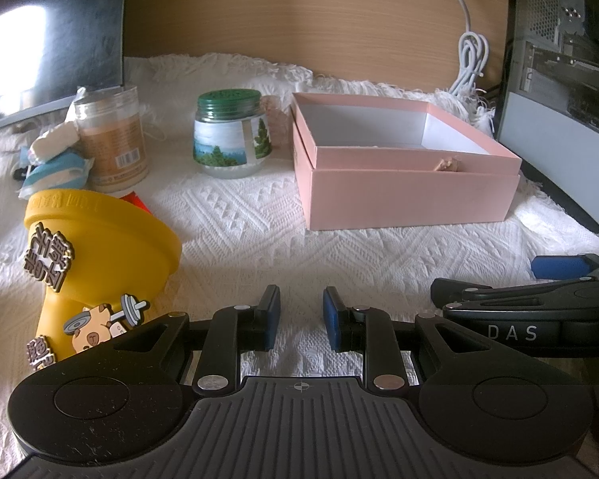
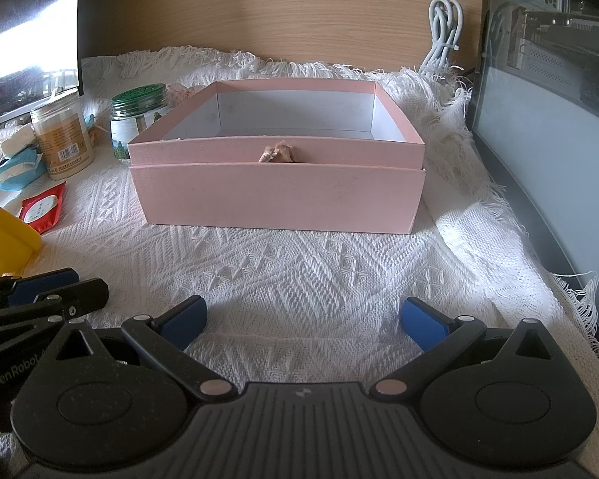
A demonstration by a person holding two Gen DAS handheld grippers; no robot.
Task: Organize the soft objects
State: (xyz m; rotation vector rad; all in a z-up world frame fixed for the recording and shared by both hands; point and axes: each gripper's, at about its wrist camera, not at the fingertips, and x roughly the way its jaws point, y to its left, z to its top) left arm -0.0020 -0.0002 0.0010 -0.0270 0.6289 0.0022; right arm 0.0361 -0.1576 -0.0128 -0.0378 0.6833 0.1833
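While both tools (image 2: 301, 325) hover empty, the pink box (image 2: 277, 199) sits beyond.

Surface is covered by a white woven cloth (image 2: 299, 279) with a raised diamond pattern, fringed edges bunched along the back and right side. Behind it a light wood-grain panel (image 1: 299, 12) runs the full width. White cable (image 1: 469, 60) drops down the panel and sits coiled at its base on the right. Dark glossy monitor (image 1: 52, 32) back left, reflecting a bright window patch. PC case (image 2: 547, 80) with a glass side panel stands on the right, internals visible through it. Strong daylight from the left, sunlit patches on the cloth, foreground in shadow
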